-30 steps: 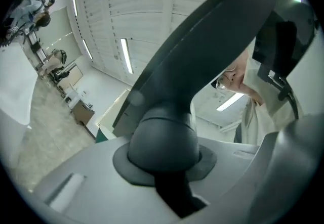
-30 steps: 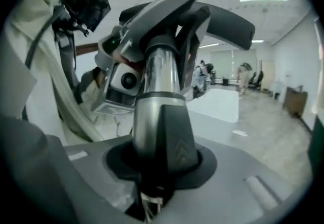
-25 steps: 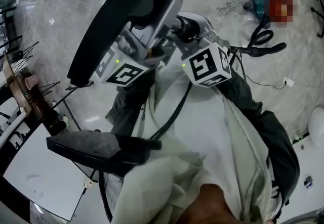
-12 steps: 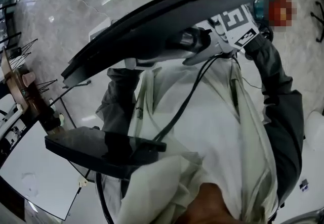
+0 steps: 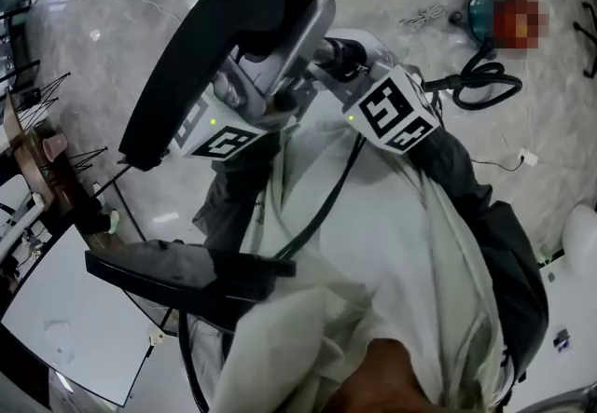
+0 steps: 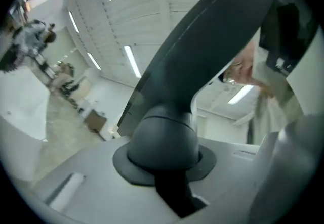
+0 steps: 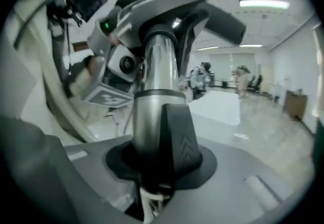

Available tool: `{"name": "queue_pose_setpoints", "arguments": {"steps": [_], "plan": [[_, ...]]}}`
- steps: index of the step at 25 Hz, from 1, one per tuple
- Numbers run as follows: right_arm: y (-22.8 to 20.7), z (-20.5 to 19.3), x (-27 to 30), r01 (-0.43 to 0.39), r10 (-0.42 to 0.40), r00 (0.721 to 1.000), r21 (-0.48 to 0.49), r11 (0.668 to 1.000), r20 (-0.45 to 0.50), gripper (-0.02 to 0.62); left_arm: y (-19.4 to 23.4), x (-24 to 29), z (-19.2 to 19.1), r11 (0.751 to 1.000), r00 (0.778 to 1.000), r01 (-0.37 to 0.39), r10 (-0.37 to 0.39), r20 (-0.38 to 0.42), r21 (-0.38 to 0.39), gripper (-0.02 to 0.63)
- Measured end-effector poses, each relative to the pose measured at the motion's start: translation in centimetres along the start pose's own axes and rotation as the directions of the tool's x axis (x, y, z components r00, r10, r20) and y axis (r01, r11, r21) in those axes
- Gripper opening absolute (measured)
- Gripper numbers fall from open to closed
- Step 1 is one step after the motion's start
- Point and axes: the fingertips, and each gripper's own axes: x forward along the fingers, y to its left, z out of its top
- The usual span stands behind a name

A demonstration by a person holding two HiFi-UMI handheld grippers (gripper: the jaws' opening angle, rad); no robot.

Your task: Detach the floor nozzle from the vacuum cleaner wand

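One view, the right gripper view, shows the wand point(image 7: 154, 61) catch point(image 7: 179, 137).

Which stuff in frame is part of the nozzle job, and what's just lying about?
Job:
- floor nozzle, its neck clamped in the left tool
- wand, clamped in the right tool

Lying about, on the floor:
- teal device
- black cable loop
- white cord

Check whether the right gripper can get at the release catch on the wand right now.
Likely yes: the right gripper is clamped on the wand, and the black release catch lies right between its jaws, facing out with nothing covering it.
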Motion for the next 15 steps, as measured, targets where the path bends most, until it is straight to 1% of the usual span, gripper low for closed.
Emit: {"name": "queue_pose_setpoints", "arguments": {"steps": [1,2,3,4,5,6,7,8,9,10,11,12,13,14,15], "plan": [[1.2,0.0,-0.3,-0.144,0.144,0.989,-0.007,0.99,0.018,0.129,-1.3,-0.1,0.1,0.993,0.993,0.12,-0.12,0.0,0.008,0.081],[2.6,-0.2,-0.9,-0.304,0.305,0.952,-0.018,0.952,0.031,0.129,-2.3,-0.3,0.1,0.975,0.975,0.221,-0.222,0.005,0.012,0.081],[3.8,-0.4,-1.5,-0.448,0.449,0.893,-0.029,0.894,0.037,0.129,-3.0,-0.5,0.1,0.954,0.954,0.299,-0.299,0.015,0.014,0.081],[4.7,-0.5,-2.0,-0.554,0.555,0.831,-0.033,0.832,0.04,0.129,-3.5,-0.7,0.1,0.935,0.935,0.354,-0.354,0.027,0.014,0.081],[5.1,-0.7,-2.3,-0.615,0.616,0.787,-0.027,0.788,0.041,0.13,-3.8,-0.9,0.1,0.922,0.921,0.388,-0.388,0.039,0.014,0.083],[5.1,-0.7,-2.2,-0.633,0.633,0.773,-0.015,0.774,0.042,0.13,-3.8,-1.1,0.0,0.916,0.915,0.401,-0.401,0.049,0.016,0.083],[4.8,-0.7,-1.7,-0.608,0.608,0.793,0.003,0.794,0.042,0.13,-3.6,-1.1,-0.1,0.921,0.919,0.389,-0.39,0.054,0.02,0.083],[4.1,-0.6,-1.2,-0.541,0.54,0.841,0.024,0.841,0.042,0.13,-3.1,-1.1,-0.2,0.937,0.935,0.349,-0.35,0.051,0.027,0.083],[3.1,-0.5,-0.5,-0.437,0.436,0.899,0.044,0.898,0.035,0.133,-2.3,-1.0,-0.4,0.961,0.961,0.273,-0.275,0.038,0.04,0.084],[2.0,-0.6,0.1,-0.315,0.314,0.949,0.056,0.947,0.019,0.137,-1.2,-0.8,-0.6,0.985,0.987,0.159,-0.16,0.017,0.061,0.086],[1.0,-1.0,0.6,-0.196,0.197,0.98,0.056,0.979,-0.006,0.138,0.2,-0.6,-0.8,0.996,1.0,0.016,-0.016,-0.004,0.087,0.086],[0.2,-1.6,1.0,-0.099,0.101,0.994,0.048,0.994,-0.036,0.138,1.8,-0.7,-0.7,0.985,0.991,-0.128,0.13,-0.01,0.112,0.086],[-0.1,-2.4,1.3,-0.032,0.034,0.997,0.033,0.999,-0.063,0.138,3.2,-1.1,-0.3,0.962,0.971,-0.239,0.24,0.004,0.129,0.084],[-0.2,-3.2,1.5,0.006,-0.005,0.997,0.015,1.0,-0.082,0.138,4.2,-1.8,0.5,0.947,0.956,-0.292,0.29,0.034,0.132,0.084],[0.0,-3.9,1.4,0.019,-0.019,0.996,-0.001,1.0,-0.084,0.138,4.7,-2.6,1.6,0.951,0.958,-0.284,0.278,0.066,0.118,0.083]]}}
